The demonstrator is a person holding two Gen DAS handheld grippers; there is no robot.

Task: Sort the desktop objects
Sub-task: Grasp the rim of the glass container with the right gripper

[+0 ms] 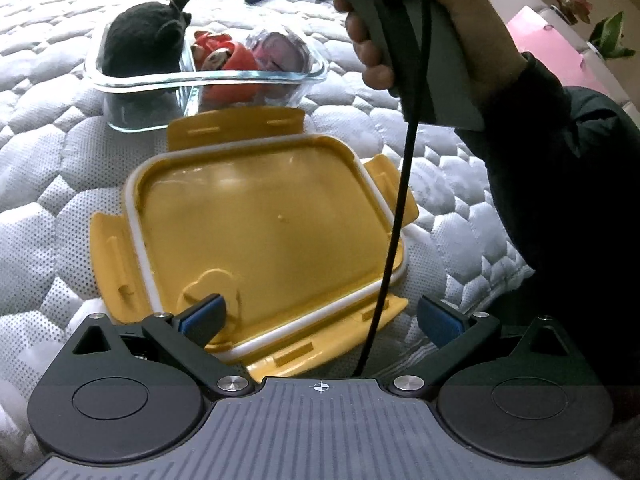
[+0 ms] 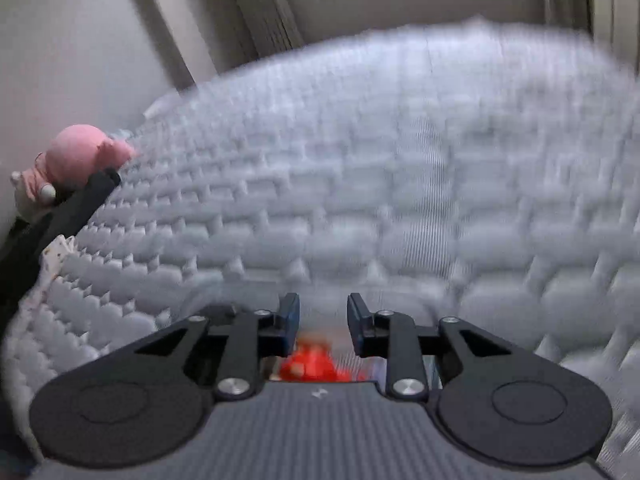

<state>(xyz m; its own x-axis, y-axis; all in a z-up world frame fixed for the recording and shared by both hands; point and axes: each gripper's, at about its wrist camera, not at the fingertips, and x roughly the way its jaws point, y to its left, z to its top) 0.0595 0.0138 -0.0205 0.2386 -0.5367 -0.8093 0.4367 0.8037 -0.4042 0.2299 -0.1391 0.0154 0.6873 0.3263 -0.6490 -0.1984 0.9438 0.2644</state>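
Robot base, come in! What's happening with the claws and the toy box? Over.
Left claw open above yellow lid. Right claw open, empty. Toys sit in glass box, lid off. Black cable hangs across lid.

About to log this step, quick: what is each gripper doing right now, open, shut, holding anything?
Left gripper: open wide, holding nothing, above the yellow lid.
Right gripper: open with a narrow gap, nothing between its fingers; the view is blurred.

left tongs [image 1: 320, 320] spread wide, right tongs [image 2: 323, 322] slightly parted, empty
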